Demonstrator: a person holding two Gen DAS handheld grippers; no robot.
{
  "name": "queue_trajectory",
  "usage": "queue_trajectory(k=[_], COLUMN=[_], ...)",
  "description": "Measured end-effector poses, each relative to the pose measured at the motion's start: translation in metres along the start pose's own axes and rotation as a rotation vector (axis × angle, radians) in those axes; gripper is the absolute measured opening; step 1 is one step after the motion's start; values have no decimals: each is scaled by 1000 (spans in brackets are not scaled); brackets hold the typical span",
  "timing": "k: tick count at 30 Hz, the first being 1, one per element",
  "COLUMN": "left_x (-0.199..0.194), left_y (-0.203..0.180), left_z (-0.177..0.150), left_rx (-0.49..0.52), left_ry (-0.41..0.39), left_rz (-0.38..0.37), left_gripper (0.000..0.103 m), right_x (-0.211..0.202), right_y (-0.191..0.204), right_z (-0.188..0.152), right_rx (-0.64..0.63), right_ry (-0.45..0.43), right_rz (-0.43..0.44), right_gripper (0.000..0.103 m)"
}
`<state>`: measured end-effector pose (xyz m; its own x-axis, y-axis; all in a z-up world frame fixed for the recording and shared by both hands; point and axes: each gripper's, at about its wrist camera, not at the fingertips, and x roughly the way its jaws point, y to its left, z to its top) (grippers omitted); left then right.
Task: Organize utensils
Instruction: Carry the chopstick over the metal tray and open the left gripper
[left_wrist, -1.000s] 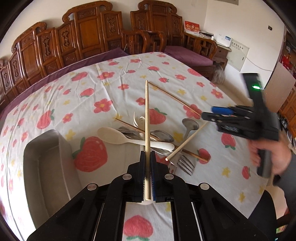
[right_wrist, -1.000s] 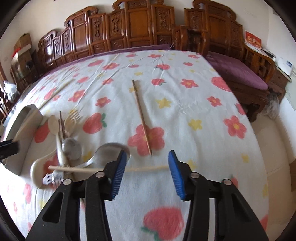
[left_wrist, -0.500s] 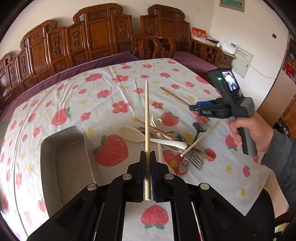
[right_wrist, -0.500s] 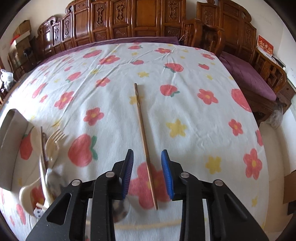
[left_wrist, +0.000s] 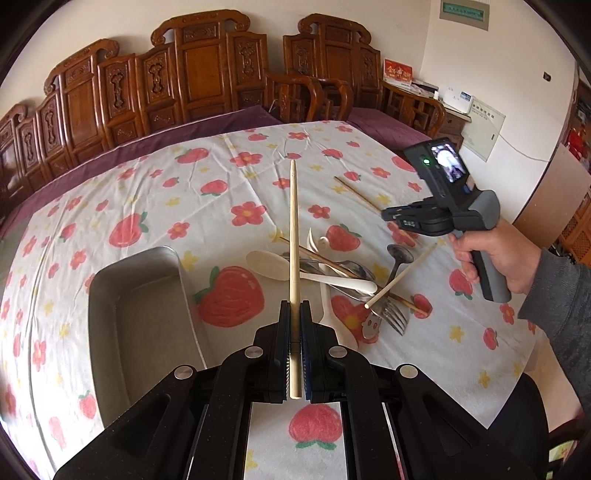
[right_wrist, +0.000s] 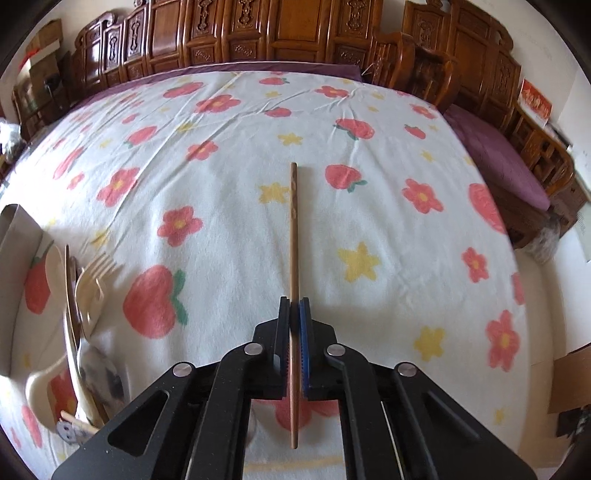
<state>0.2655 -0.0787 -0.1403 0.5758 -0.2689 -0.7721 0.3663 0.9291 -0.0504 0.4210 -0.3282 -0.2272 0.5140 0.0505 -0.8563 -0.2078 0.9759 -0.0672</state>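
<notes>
My left gripper (left_wrist: 294, 310) is shut on a pale wooden chopstick (left_wrist: 293, 236) that sticks out ahead, held above the cloth. Beside it on the left lies a grey metal tray (left_wrist: 136, 314). A heap of utensils (left_wrist: 343, 273) lies to the right: a cream spoon, metal spoons, a fork, more chopsticks. My right gripper (right_wrist: 294, 308) is shut on a dark brown chopstick (right_wrist: 293, 229) that lies on the tablecloth. In the left wrist view the right gripper (left_wrist: 391, 216) shows at the right, over the brown chopstick (left_wrist: 356, 194).
The table wears a white cloth with strawberries and flowers (right_wrist: 229, 177). Carved wooden chairs (left_wrist: 207, 74) ring the far side. A person's hand and grey sleeve (left_wrist: 517, 266) hold the right tool. Cream fork and spoons (right_wrist: 88, 280) lie at the left of the right wrist view.
The right gripper moved over the brown chopstick and its jaws closed on it. The left gripper, still holding the pale chopstick, drifted so that more of the tray shows.
</notes>
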Motion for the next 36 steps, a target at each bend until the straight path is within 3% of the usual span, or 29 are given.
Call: queue_trajectory(k=[6,15,27,36], left_x=[-12,-26,-34,-18], left_y=[9,28,63,104], left_z=[-9,-24,-41,-61], left_rx=[-15,-56,-114,-218], left_ry=[-12,-16,-5,38], left_rz=[20,52,105,141], left_gripper=[4,4,4,4], right_x=[-50,-123,-157,-167], right_y=[9,66,140,185], right_z=[-5,-25,-46,-56], right_rx=[-10,-83,-125,-139], right_ry=[-63,-151,-176,-180], right_rz=[33,122,235,328], right_gripper=[5,6,6,6])
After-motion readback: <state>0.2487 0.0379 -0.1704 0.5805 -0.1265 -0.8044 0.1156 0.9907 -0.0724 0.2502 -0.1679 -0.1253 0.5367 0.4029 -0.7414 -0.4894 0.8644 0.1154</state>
